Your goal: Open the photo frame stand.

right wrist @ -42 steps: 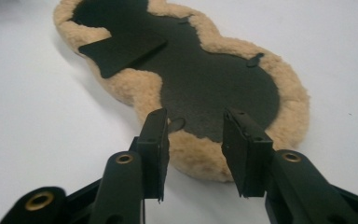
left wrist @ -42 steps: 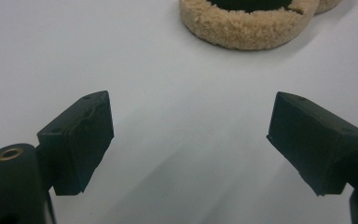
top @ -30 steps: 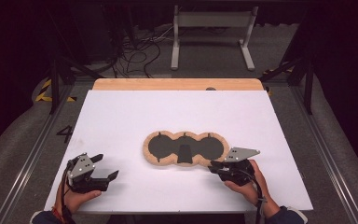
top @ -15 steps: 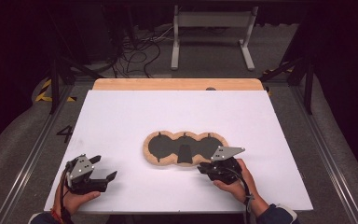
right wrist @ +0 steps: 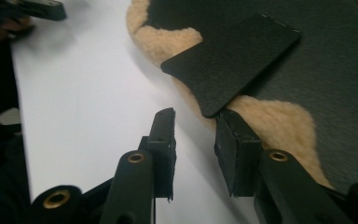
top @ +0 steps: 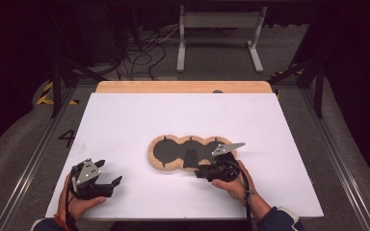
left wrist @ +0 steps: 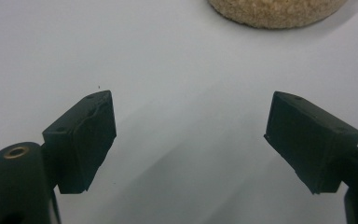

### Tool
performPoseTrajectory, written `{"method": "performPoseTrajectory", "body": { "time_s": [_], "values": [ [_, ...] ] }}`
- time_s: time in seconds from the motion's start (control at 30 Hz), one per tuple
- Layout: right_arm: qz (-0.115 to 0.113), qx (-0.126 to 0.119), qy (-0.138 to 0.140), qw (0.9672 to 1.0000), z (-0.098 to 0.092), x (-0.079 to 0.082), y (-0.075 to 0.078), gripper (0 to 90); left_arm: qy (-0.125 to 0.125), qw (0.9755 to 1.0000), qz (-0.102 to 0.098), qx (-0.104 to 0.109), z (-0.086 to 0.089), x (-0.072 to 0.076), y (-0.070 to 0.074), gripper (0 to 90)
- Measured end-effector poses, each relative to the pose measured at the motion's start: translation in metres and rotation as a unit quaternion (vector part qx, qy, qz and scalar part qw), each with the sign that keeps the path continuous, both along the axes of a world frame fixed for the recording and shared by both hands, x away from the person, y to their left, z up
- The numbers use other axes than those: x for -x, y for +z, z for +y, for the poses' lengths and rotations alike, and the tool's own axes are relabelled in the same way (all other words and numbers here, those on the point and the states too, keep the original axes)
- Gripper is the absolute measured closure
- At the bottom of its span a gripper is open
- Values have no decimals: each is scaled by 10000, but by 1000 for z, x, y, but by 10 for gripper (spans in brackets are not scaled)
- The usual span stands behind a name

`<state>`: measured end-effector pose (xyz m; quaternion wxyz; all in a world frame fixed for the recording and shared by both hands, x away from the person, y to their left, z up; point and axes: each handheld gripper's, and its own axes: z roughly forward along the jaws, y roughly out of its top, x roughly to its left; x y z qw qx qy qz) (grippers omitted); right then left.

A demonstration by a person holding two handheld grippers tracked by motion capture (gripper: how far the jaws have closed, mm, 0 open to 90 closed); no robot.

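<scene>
Now the right gripper [top: 201,172] sits at the near edge of the fleece-lined pad [top: 160,161], a three-lobed piece with tan fleece rim and black top, lying flat on the white table [top: 125,120] a bit right of centre and toward the near edge. Its jaws have just been opening; in the right gripper view they stand a little apart, nothing between them, one tip at the fleece rim, the other over bare table. A black flap [right wrist: 230,60] on the pad points toward the tips, its rounded end just beyond them and overhanging the fleece. Step in hand, as I judge it: approach to grasp the flap or the pad's near rim, not yet gripped. Next move calls for easing the tips forward so one jaw goes under the flap edge and one over, then closing; the flap lies low, so a shallow angle seems needed. Left gripper [top: 111,182] rests near the table's near-left corner, jaws spread wide, empty, well apart from the pad.
</scene>
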<state>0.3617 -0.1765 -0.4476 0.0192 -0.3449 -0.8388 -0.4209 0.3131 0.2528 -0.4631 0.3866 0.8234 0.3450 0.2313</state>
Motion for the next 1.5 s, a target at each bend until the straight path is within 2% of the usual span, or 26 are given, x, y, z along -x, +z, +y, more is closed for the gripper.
{"method": "performPoseTrajectory", "body": {
  "time_s": [0.03,0.1,0.2,0.27,0.33,0.37,0.43,0.57,0.63,0.7,0.83,0.87,0.9,0.93,1.0,1.03,1.07,1.17,1.3,1.37,1.43,1.47,1.5],
  "values": [
    [0,0,0,10000,0,0,0,678,0,10000,0,0,0,0,0,164],
    [233,-200,11,9995,-1,-5,1,632,-56,10000,-18,-43,-2,2,0,164],
    [337,-285,5,9990,-1,-5,1,593,-84,9998,-29,-152,-4,2,-1,164],
    [459,-402,63,9981,-2,-7,1,535,-33,9996,-71,-288,-6,2,-3,163],
    [698,-631,86,9955,-4,-10,-1,498,-42,9993,-47,-367,-8,1,-4,157],
    [698,-631,86,9955,-4,-10,-1,498,-42,9993,-47,-367,-8,1,-4,157],
    [849,-790,21,9932,-5,-11,-2,470,-64,9993,-48,-376,-10,1,-4,158],
    [940,-896,-99,9915,-6,-11,-2,460,-184,9995,-23,-251,-15,0,-2,159],
    [1109,-1032,-224,9882,-6,-12,-2,448,-236,9996,31,-168,-19,-1,-2,158],
    [1321,-1186,-346,9835,-6,-14,-2,430,-340,9994,107,-51,-23,-4,-1,153],
    [1819,-1590,-531,9689,-9,-22,-4,425,-493,9983,232,187,-31,-15,3,150],
    [1819,-1590,-531,9689,-9,-22,-4,425,-493,9983,232,187,-31,-15,3,151],
    [1920,-1726,-634,9640,-9,-23,-5,428,-564,9974,328,320,-35,-24,3,150],
    [1926,-1758,-666,9631,-8,-24,-5,429,-565,9972,363,331,-37,-28,4,150],
    [1956,-1823,-769,9605,-8,-26,-5,430,-614,9956,512,485,-41,-37,4,150],
    [1988,-1870,-848,9583,-7,-27,-5,439,-614,9956,512,485,-41,-37,4,150],
    [1988,-1870,-848,9583,-7,-27,-5,439,-610,9953,541,517,-44,-41,5,150],
    [2050,-1991,-957,9535,-6,-29,-8,453,-639,9946,574,584,-51,-53,7,151],
    [2106,-2029,-1146,9494,-4,-31,-12,526,-618,9943,636,600,-60,-67,7,150],
    [2113,-2056,-1181,9482,-4,-32,-14,564,-695,9933,725,579,-65,-73,6,147],
    [2125,-2160,-1191,9455,-2,-33,-16,554,-737,9925,800,555,-69,-79,4,142],
    [2135,-2167,-1180,9453,-2,-34,-17,554,-768,9920,812,595,-70,-82,3,142],
    [2142,-2193,-1179,9445,-2,-34,-17,554,-841,9900,878,722,-70,-86,3,140]
  ]
}}
